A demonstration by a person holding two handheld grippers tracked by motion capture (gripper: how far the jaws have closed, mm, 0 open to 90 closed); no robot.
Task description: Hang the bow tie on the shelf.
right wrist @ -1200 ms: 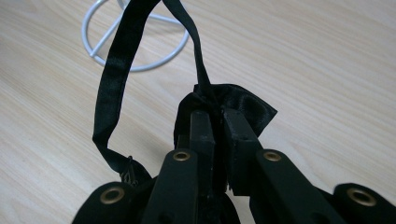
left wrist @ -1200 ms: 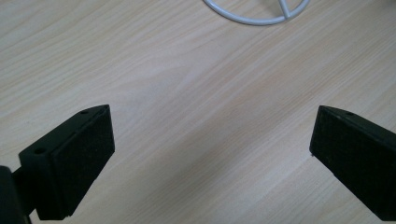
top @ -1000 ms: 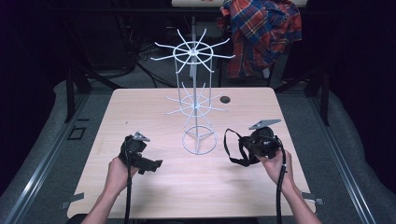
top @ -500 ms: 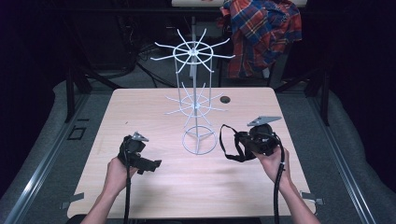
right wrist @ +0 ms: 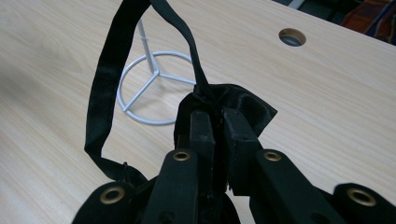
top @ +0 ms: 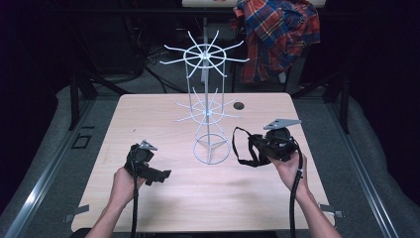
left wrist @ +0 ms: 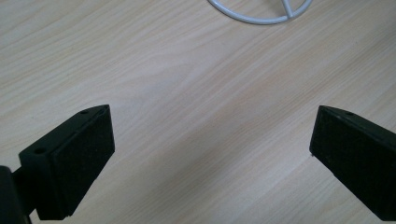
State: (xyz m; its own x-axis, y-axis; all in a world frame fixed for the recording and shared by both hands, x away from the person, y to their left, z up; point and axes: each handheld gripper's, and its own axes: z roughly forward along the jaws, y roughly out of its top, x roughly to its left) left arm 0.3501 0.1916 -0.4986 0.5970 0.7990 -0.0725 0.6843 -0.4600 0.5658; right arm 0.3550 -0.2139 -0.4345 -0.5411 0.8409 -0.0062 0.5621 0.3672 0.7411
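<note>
A white wire rack [top: 205, 99] with spoke arms stands mid-table on a ring base [top: 210, 150]. Just right of that base, my right gripper [top: 256, 147] is shut on a black fabric piece [top: 250, 148] with a long strap loop. In the right gripper view the jaws [right wrist: 217, 116] pinch the satin fabric [right wrist: 245, 108], and the strap [right wrist: 105, 93] arcs up and over toward the ring base [right wrist: 140, 119]. My left gripper [top: 159, 176] stands open left of the base, low over the table. Between its pads [left wrist: 212, 116] is bare wood, with the ring base [left wrist: 257, 18] ahead.
The light wooden table [top: 148, 119] has a round cable hole [top: 239, 105] behind the rack. A plaid shirt [top: 277, 34] hangs beyond the far edge. Dark floor and rails surround the table.
My right gripper has shifted slightly toward the rack with the fabric still pinched. The left gripper has stayed where it was.
</note>
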